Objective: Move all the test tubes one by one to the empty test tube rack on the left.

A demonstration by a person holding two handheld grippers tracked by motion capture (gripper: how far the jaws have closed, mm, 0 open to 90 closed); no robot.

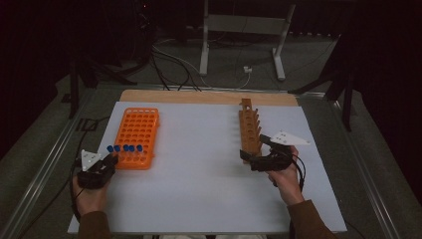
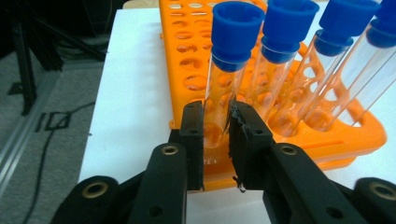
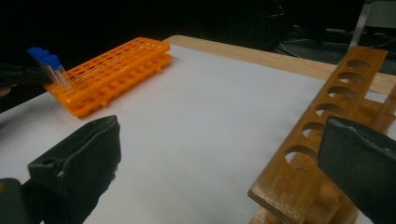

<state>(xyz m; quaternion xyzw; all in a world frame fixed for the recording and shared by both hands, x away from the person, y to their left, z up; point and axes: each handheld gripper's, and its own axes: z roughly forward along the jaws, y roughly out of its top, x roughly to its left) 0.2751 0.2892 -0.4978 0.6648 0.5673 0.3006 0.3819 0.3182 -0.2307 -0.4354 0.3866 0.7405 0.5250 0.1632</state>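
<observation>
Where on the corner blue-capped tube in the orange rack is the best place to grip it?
Probably the clear wall of the corner tube, between its blue cap and the orange rack, from the rack's open outer edge. The left gripper is already shut there. The tube leans outward with neighbours crowding one side, so lifting along its lean looks safest.

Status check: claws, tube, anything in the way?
Left claw shut on leftmost blue-capped clear tube in orange plastic rack. Right claw open beside wooden rack. Neighbouring tubes close.

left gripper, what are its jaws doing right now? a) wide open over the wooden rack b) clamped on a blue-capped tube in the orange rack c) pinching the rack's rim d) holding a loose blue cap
b: the left gripper has its jaws closed on the clear blue-capped tube standing in the orange rack.
</observation>
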